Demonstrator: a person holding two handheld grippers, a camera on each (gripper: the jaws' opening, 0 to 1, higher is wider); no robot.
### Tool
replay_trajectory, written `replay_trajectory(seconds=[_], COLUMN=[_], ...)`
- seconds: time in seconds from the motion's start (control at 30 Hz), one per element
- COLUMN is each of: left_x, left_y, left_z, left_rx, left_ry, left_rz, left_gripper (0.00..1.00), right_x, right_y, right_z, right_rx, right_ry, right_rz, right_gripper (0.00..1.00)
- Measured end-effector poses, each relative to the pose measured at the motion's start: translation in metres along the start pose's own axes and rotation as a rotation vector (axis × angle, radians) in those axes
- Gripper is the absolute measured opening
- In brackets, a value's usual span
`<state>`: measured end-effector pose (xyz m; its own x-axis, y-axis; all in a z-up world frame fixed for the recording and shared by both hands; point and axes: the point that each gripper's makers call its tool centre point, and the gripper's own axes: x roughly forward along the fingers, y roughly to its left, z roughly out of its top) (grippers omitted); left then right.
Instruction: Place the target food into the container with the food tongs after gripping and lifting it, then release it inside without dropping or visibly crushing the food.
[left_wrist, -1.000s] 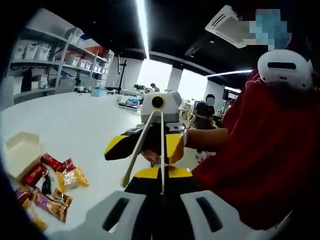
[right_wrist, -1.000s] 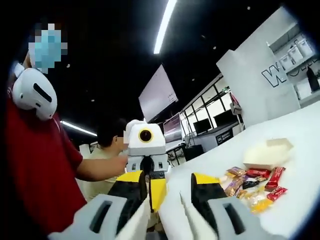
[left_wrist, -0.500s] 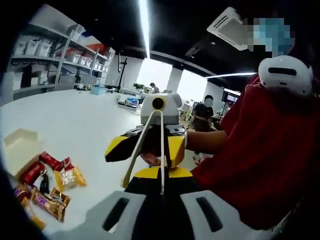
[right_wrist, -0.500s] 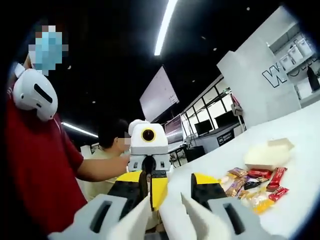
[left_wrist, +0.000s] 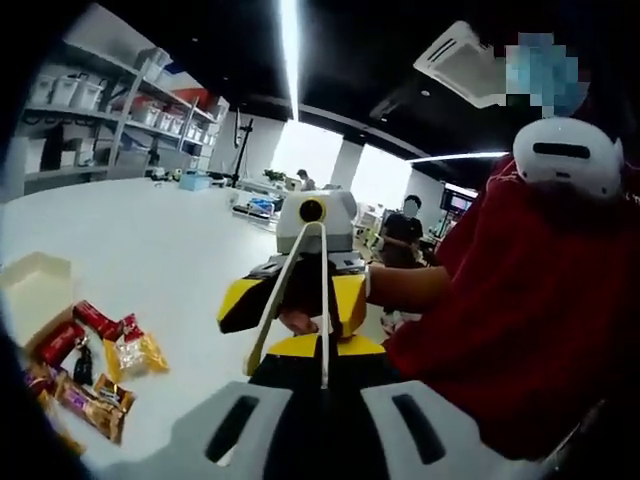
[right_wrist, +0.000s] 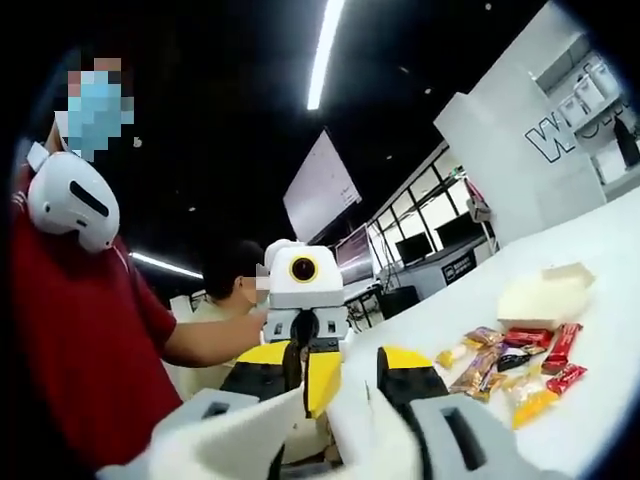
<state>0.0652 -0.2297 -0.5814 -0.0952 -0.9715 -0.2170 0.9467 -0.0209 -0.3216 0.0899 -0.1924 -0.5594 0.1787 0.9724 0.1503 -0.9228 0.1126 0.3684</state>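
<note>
Tongs (left_wrist: 300, 300) sit upright in the left gripper (left_wrist: 322, 385), jaws clamped narrow on the joined end, arms pointing at 12 o'clock toward the right gripper (left_wrist: 295, 295). Snack packets (left_wrist: 85, 355) lie scattered on the white table (left_wrist: 150, 240) at 9 o'clock, just beside the open pale container (left_wrist: 35, 285). Seen from the right gripper (right_wrist: 335, 425), its jaws stand fairly narrow with nothing between them, packets (right_wrist: 515, 360) and container (right_wrist: 545, 295) at 3 o'clock.

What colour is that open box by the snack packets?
Cream; the box shows best in the right gripper view.
</note>
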Motion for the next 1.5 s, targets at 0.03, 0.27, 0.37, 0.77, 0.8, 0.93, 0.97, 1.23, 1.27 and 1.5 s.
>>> replay_trajectory(seconds=[0.03,0.27,0.37,0.77,0.8,0.93,0.97,1.23,1.27,1.5], left_x=[0.000,-0.001,-0.002,-0.016,-0.017,-0.019,-0.020,-0.050,-0.053,-0.067], left_y=[0.000,0.005,0.007,0.024,0.026,0.030,0.032,0.074,0.076,0.086], left_z=[0.000,0.008,0.007,-0.010,-0.015,-0.021,-0.025,-0.037,-0.035,-0.042], left_rx=[0.000,0.038,0.046,0.041,0.043,0.041,0.052,0.017,0.006,-0.019], left_ry=[0.001,-0.069,-0.070,-0.073,-0.067,-0.061,-0.063,-0.128,-0.155,-0.179], left_rz=[-0.001,0.042,0.058,0.178,0.199,0.236,0.268,0.584,0.609,0.717], left_gripper=[0.01,0.02,0.04,0.11,0.11,0.22,0.24,0.38,0.41,0.53], right_x=[0.000,-0.001,0.001,-0.005,-0.006,-0.007,-0.009,-0.012,-0.012,-0.013], right_y=[0.001,-0.003,-0.007,-0.028,-0.032,-0.036,-0.043,-0.071,-0.074,-0.096], right_z=[-0.001,0.004,0.004,0.011,0.012,0.012,0.011,0.000,-0.002,-0.010], right_rx=[0.000,0.086,0.101,0.105,0.098,0.096,0.098,-0.048,-0.053,-0.058], right_ry=[0.004,0.004,0.016,-0.011,-0.015,-0.015,-0.014,0.072,0.080,0.101], right_rz=[0.006,-0.024,-0.043,-0.163,-0.183,-0.202,-0.229,-0.364,-0.373,-0.449], right_gripper=[0.26,0.21,0.21,0.20,0.20,0.21,0.21,0.21,0.21,0.22])
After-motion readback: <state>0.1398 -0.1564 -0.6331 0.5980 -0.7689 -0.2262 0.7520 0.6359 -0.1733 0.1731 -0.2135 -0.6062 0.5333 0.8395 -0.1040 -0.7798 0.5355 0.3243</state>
